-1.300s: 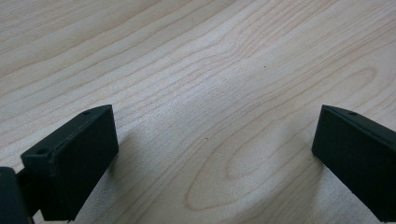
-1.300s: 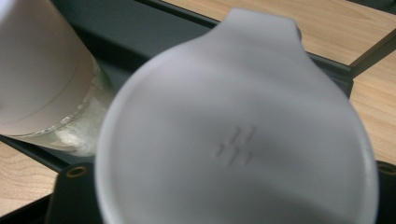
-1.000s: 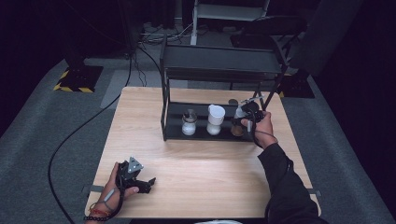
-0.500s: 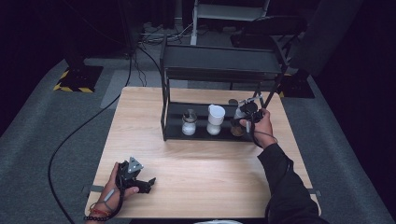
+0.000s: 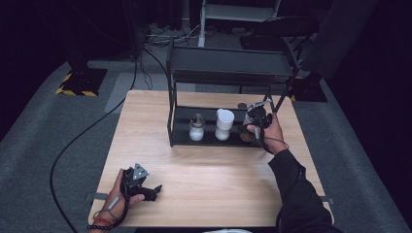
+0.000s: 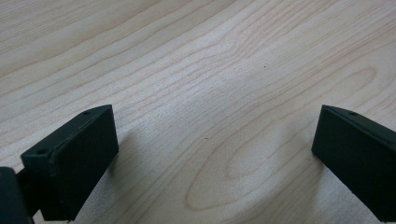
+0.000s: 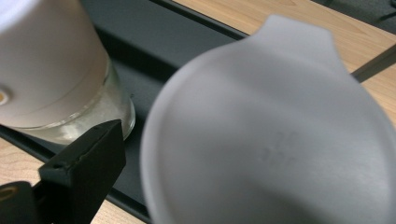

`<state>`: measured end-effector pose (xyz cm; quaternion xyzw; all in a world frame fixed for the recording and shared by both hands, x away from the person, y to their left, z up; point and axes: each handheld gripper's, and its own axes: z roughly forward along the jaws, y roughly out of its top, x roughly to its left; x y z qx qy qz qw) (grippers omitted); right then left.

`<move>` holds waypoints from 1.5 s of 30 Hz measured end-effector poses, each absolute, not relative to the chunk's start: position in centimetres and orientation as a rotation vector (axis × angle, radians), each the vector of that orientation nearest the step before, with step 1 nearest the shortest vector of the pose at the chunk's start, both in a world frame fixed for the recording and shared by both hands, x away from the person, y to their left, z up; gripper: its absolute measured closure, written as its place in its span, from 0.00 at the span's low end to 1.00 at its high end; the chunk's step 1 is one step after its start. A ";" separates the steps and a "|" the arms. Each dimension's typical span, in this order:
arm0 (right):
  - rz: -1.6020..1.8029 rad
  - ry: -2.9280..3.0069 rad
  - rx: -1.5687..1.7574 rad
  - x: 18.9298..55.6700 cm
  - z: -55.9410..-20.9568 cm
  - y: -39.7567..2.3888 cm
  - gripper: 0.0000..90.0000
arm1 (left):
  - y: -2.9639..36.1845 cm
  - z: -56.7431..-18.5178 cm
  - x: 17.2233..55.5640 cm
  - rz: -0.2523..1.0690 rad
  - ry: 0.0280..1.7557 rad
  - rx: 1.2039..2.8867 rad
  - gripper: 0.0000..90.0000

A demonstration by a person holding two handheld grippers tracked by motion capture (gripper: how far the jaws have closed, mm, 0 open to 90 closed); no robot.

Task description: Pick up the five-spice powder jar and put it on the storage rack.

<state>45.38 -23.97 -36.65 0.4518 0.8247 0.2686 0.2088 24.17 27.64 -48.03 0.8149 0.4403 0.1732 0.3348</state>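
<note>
Standing on the bottom tray of a black shelf rack [image 5: 228, 73] at the far side of a wooden table [image 5: 209, 184], a white spouted cup [image 7: 271, 140] sits right in front of the right gripper [image 5: 252, 116]. In the right gripper view the cup is close and blurred, its small pouring lip pointing away, with a white-topped glass jar [image 7: 51, 70] just beside it on the tray.

The cup looks like thin, matte plastic, so it is probably light, fairly stiff and not fragile. It could tip or skid easily, and its smooth wall may slip under hard pads. The sensible hold is across the round body below the rim, away from the lip.

The right gripper's jaws have just been opening and now stand wide, with the cup between them. The one jaw in sight seems to sit just clear of the wall, and the cup hides the other. The left gripper [image 5: 145, 189] rests low near the table's near edge, jaws spread wide over bare wood, holding nothing.
</note>
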 end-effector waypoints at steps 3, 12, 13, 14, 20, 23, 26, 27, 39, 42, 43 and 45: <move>0.751 2.286 1.255 45.2 -36.7 -24.0 0.04 | 27.6 -48.0 24.2 0.453 1.149 2.126 0.00; 0.752 2.285 1.253 45.2 -36.7 -24.1 0.04 | 27.6 -48.0 24.2 0.452 1.149 2.126 0.00; 0.752 2.285 1.253 45.2 -36.7 -24.1 0.04 | 27.6 -48.0 24.2 0.452 1.149 2.126 0.00; 0.750 2.280 1.248 45.1 -36.7 -24.0 0.04 | 27.6 -48.0 24.2 0.453 1.149 2.126 0.00; 0.761 2.257 1.246 44.7 -36.8 -24.0 0.04 | 27.6 -48.0 24.2 0.452 1.149 2.126 0.00; 0.779 2.245 1.239 44.4 -37.0 -24.0 0.04 | 27.6 -48.0 24.2 0.452 1.149 2.125 0.00; 0.788 2.239 1.242 44.3 -37.0 -24.1 0.04 | 27.6 -48.0 24.2 0.453 1.149 2.126 0.00; 0.788 2.237 1.237 44.3 -37.0 -24.1 0.04 | 27.6 -48.0 24.2 0.453 1.149 2.125 0.00; 0.803 2.221 1.190 43.2 -36.4 -24.0 0.04 | 27.6 -48.0 24.2 0.451 1.149 2.127 0.00; 0.804 2.211 1.177 42.9 -36.3 -24.0 0.04 | 27.6 -48.0 24.2 0.452 1.149 2.125 0.00; 0.805 2.207 1.173 42.7 -36.2 -24.1 0.04 | 27.6 -48.0 24.2 0.451 1.149 2.126 0.00; 0.809 2.199 1.164 42.4 -36.1 -24.2 0.04 | 27.6 -48.0 24.2 0.453 1.149 2.126 0.00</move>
